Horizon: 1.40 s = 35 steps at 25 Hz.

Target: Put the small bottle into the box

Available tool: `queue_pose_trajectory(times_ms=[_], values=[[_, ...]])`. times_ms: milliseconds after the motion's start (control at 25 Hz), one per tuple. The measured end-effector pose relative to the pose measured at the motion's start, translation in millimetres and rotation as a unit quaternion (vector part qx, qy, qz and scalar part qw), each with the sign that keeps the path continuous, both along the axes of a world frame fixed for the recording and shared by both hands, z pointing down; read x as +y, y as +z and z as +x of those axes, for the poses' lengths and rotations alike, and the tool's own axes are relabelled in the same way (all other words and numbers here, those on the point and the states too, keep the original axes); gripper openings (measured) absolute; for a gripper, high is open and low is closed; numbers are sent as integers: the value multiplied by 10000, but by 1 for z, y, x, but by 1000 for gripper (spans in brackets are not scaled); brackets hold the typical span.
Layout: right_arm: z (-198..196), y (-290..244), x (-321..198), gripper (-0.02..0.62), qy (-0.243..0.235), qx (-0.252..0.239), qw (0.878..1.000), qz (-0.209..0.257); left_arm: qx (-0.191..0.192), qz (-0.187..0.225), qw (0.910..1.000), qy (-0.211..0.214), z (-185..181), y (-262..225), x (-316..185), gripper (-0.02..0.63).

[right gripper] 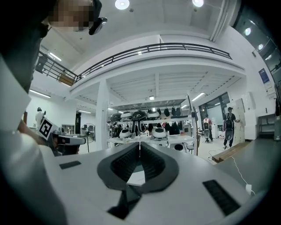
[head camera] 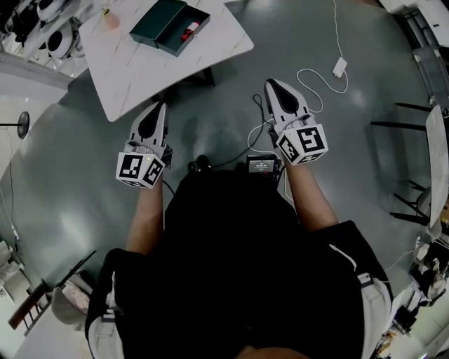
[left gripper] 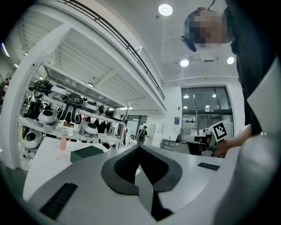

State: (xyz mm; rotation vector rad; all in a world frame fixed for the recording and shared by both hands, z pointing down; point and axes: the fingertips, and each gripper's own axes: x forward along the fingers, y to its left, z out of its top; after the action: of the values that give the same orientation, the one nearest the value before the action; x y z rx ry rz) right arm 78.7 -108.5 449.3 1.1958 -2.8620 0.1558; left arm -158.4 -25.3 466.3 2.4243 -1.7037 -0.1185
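A dark green box (head camera: 160, 21) lies open on the white marble table (head camera: 140, 66) at the upper left of the head view. A small red and white bottle (head camera: 189, 29) lies in its right half. My left gripper (head camera: 161, 106) hangs over the floor just off the table's near edge, jaws shut with nothing between them. My right gripper (head camera: 270, 84) is further right over the grey floor, also shut and empty. In the left gripper view the shut jaws (left gripper: 139, 147) point toward the green box (left gripper: 86, 154). In the right gripper view the jaws (right gripper: 140, 145) meet tip to tip.
A small pink thing (head camera: 111, 20) stands on the table left of the box. A white cable with a charger (head camera: 339, 67) lies on the floor at right, and a black device (head camera: 263, 165) lies by my feet. Shelves of white headgear (head camera: 49, 35) are at far left, dark chair legs (head camera: 407, 126) at right.
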Motion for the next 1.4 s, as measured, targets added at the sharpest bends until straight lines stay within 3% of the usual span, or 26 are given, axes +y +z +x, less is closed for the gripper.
queue_pose_trajectory(times_ms=[240, 400, 640, 920, 1120, 1400], values=[[61, 14, 17, 37, -58, 42, 9996, -272, 197, -182, 9996, -47, 49, 11, -3, 15], [105, 27, 29, 36, 22, 55, 9991, -408, 102, -114, 9998, 95, 90, 8, 2, 15], [137, 42, 43, 36, -143, -45, 9982, -579, 31, -220, 9997, 60, 134, 8, 14, 15], [118, 75, 58, 34, -640, -190, 9929, -989, -556, -447, 9969, 339, 159, 18, 38, 17], [94, 60, 59, 34, -658, -287, 9937, -859, -255, -468, 9985, 156, 137, 19, 44, 15], [58, 42, 70, 34, -846, -124, 9942, -656, -95, -157, 9998, -107, 97, -3, 63, 17]])
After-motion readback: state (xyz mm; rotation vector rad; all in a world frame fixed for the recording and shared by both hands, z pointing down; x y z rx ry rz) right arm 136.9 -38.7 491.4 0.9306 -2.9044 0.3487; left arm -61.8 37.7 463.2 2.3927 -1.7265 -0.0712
